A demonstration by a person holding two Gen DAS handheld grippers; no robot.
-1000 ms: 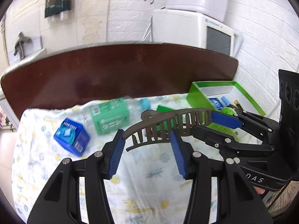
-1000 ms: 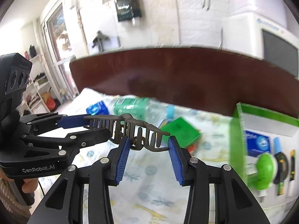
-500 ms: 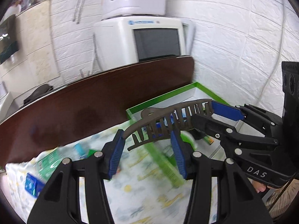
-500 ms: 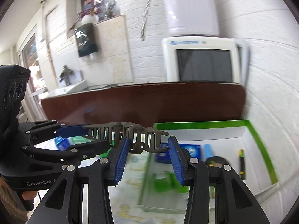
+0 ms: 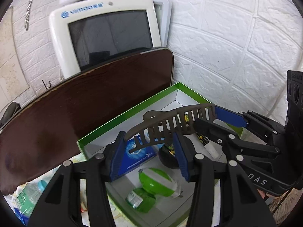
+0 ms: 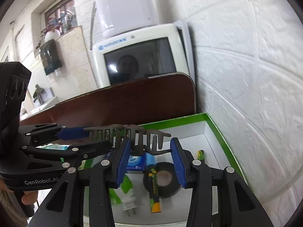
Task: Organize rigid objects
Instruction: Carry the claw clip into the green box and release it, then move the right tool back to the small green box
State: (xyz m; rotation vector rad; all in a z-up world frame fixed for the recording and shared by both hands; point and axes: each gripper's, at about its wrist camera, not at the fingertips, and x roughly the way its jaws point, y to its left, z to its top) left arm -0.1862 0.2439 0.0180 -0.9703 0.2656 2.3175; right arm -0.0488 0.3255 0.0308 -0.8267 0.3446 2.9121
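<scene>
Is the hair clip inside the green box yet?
Not yet. The hair clip is up in the air above the green box, not touching its floor.

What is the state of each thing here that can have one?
hair claw clip: held in the air over the box, by both grippers
left gripper: shut on the clip
right gripper: shut on the clip
green box: open, no lid
monitor: screen dark

Patterned cloth [image 5: 47,176]: green box [image 5: 106,128], bottle [image 5: 30,194].
</scene>
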